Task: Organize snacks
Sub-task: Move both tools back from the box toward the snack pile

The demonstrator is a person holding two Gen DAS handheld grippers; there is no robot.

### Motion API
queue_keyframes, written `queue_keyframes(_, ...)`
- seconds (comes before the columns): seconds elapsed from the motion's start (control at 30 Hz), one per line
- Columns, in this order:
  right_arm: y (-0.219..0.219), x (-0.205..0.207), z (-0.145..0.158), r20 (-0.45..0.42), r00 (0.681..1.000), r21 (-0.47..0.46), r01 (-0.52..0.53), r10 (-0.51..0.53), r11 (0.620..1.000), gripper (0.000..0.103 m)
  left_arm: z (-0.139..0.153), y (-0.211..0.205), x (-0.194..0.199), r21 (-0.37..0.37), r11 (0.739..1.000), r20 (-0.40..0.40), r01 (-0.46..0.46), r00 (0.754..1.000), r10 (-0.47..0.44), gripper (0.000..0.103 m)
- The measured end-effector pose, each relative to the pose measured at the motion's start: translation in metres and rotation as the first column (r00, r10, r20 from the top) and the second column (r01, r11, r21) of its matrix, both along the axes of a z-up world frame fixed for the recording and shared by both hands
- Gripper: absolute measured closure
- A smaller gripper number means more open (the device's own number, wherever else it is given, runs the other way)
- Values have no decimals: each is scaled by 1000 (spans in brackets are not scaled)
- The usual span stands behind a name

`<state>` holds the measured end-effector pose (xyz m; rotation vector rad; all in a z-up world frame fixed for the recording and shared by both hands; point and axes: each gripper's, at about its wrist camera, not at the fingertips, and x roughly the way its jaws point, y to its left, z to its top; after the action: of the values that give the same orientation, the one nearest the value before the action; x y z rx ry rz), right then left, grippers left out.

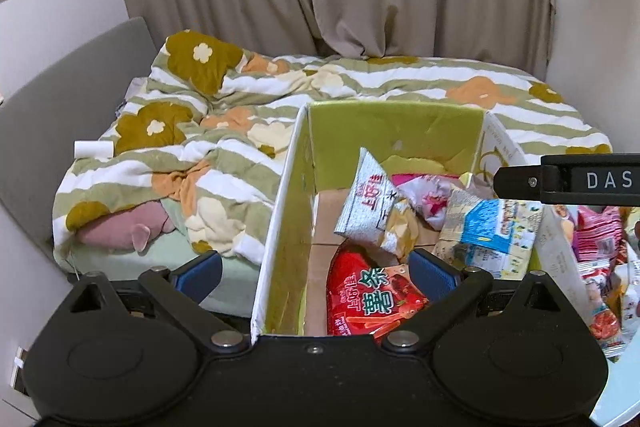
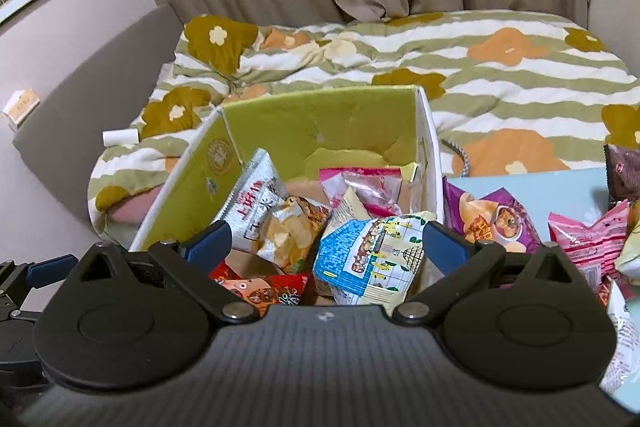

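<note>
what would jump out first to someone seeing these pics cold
The green-lined cardboard box in the centre, heaped with snack packets, most vividly a blue-and-white packet between the open right gripper fingers. Behind it spreads a flowered striped duvet; more packets lie on the light blue table to the right.

An open green-lined box (image 2: 280, 125) holds a silver chip bag (image 2: 264, 211) leaning upright, a blue-and-white packet (image 2: 368, 259), a red bag (image 1: 368, 303) lying flat and pink packets (image 2: 360, 183) behind
</note>
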<state>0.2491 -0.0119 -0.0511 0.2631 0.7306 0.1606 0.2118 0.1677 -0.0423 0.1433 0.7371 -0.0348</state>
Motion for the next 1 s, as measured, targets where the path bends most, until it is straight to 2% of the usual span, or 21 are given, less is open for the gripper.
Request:
queue_keyframes(0.3, -15, -42, 32, 51, 998, -43, 38, -36, 998, 0, 26, -17, -22, -25, 994, 73, 108, 992, -106, 2)
queue_keyframes(0.53, -53, -89, 55, 103, 988, -63, 121, -115, 991, 0, 44, -55, -43, -39, 979, 136, 201, 971, -194, 2)
queue_keyframes(0.8, -128, -130, 64, 139, 972, -81, 201, -189, 976, 0, 54, -127, -64, -51, 954, 183, 296, 942, -282, 2)
queue_keyframes(1.0, -196, -150, 62, 125, 967, -104, 234, -220, 967, 0, 47, -203, -80, -21, 923, 163, 384, 912, -375, 2)
